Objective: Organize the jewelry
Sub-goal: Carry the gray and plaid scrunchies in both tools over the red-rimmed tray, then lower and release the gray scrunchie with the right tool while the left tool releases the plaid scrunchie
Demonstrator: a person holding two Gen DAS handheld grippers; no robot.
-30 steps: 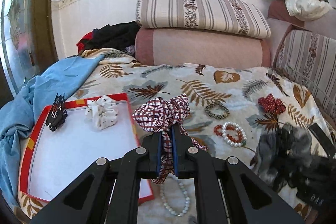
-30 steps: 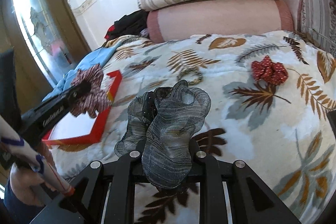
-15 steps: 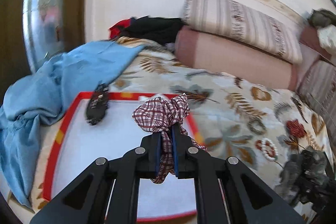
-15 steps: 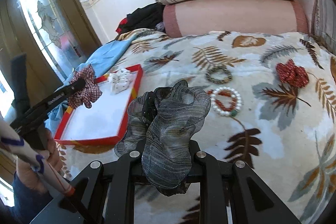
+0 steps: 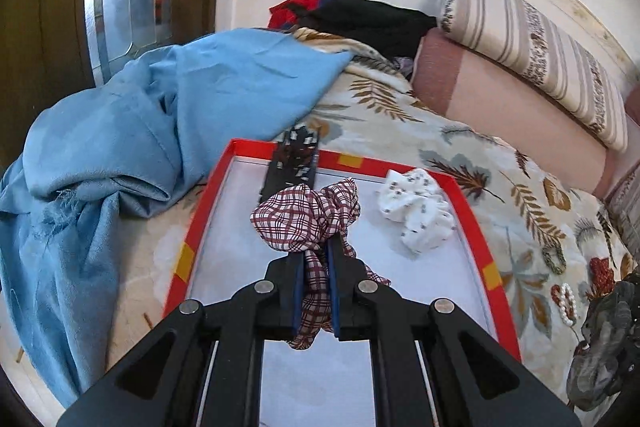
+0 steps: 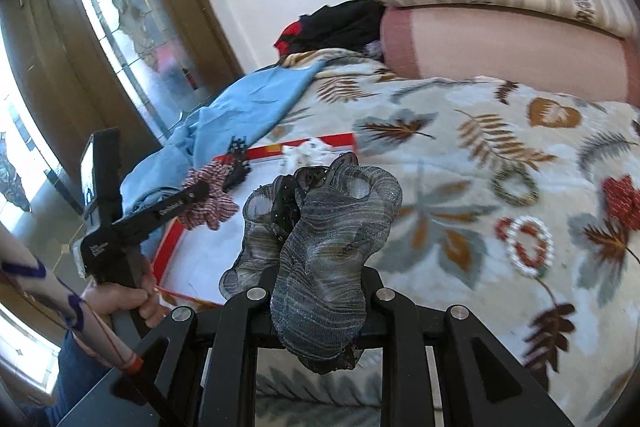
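My left gripper point(image 5: 314, 251) is shut on a red-and-white plaid scrunchie point(image 5: 306, 217) and holds it over the red-rimmed white tray point(image 5: 468, 227). In the tray lie a white dotted scrunchie point(image 5: 418, 213) and a black hair clip point(image 5: 294, 163). My right gripper point(image 6: 320, 267) is shut on a grey sheer scrunchie point(image 6: 324, 235), held above the bed to the right of the tray point(image 6: 166, 247). The left gripper with the plaid scrunchie point(image 6: 210, 201) also shows in the right wrist view.
A blue cloth point(image 5: 120, 147) lies left of the tray. On the leaf-print bedspread point(image 6: 460, 147) lie a pearl-and-red bracelet point(image 6: 528, 245), a green bead bracelet point(image 6: 514, 185) and a red scrunchie point(image 6: 624, 201). Pillows point(image 5: 532, 75) and dark clothes point(image 5: 368, 23) lie at the back.
My left gripper has carried the plaid scrunchie leftward to above the tray. My right gripper has moved left toward the tray with the grey scrunchie still in it.
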